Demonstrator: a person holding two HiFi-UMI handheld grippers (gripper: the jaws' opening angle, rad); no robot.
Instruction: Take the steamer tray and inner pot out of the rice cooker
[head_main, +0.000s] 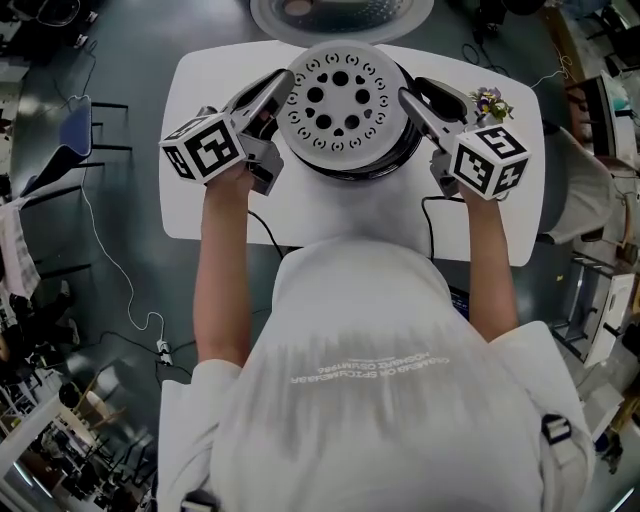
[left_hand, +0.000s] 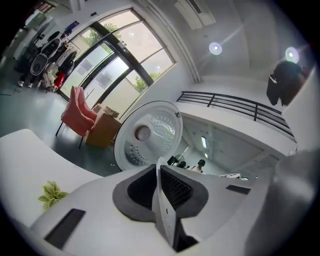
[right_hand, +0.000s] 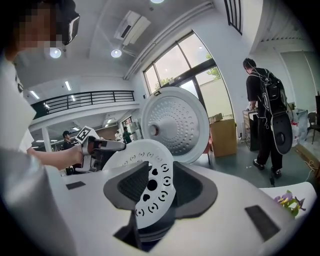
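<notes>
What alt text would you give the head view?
Seen from above, a person reaches both claws to a perforated white steamer tray at the top of an open rice cooker on a white table. The left claw is shut on the tray's left rim, and the right claw is open around its right rim.

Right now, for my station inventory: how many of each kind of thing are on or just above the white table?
Rice cooker: 1
Steamer tray: 1
Flower sprig: 1
Tongs, the left tongs and the right tongs: 2
Total: 5
</notes>
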